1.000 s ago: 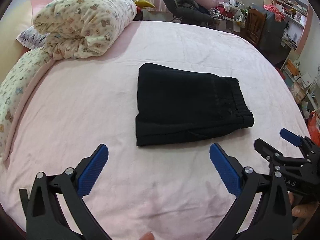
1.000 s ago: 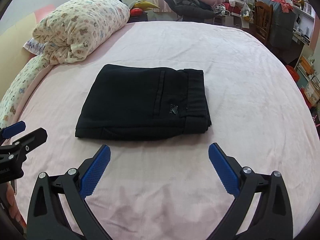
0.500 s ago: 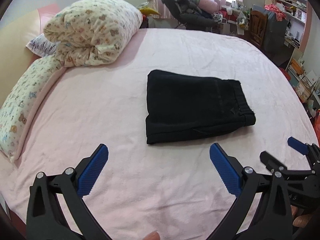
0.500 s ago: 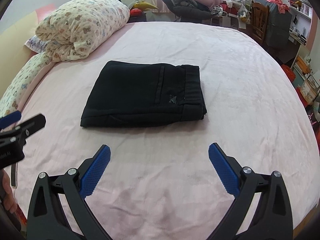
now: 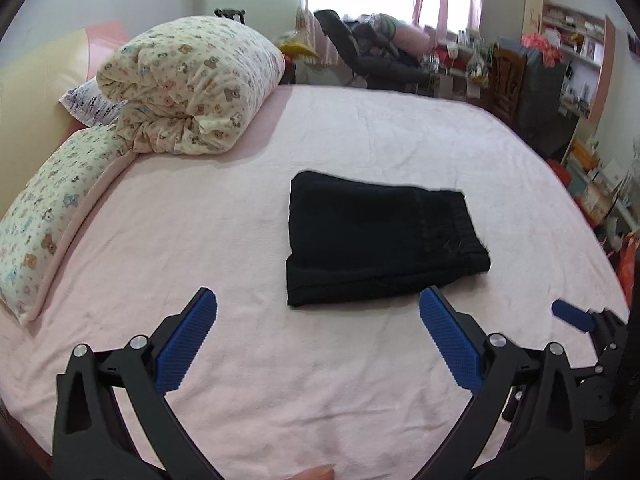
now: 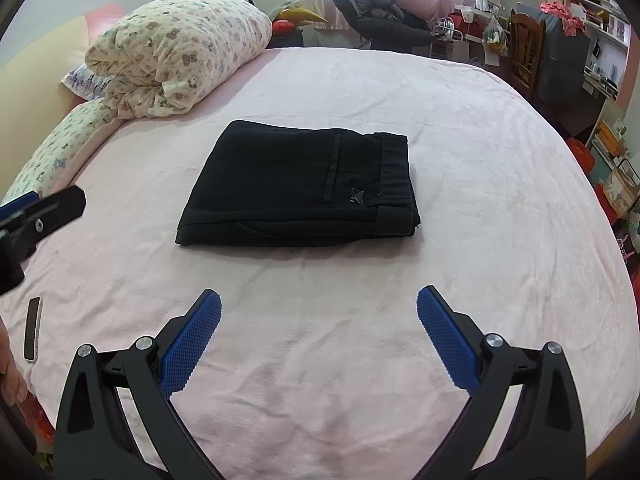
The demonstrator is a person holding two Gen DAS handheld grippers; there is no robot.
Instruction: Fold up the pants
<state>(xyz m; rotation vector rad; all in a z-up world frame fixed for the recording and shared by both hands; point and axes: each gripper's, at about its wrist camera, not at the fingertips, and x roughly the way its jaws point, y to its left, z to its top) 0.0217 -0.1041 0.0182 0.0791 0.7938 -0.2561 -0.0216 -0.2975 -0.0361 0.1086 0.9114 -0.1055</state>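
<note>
pants (image 6: 298, 184) lay folded at 12 o'clock | i held left gripper (image 5: 318, 322) and right gripper (image 6: 319, 320) wide, empty | nothing left, i judged

Both wrist cameras look forward from the near edge of the bed (image 5: 360, 128), angled down toward the window end. They share the folded black pants (image 5: 380, 236) mid-bed; the right view (image 6: 304, 184) sits slightly nearer, further right.
</note>
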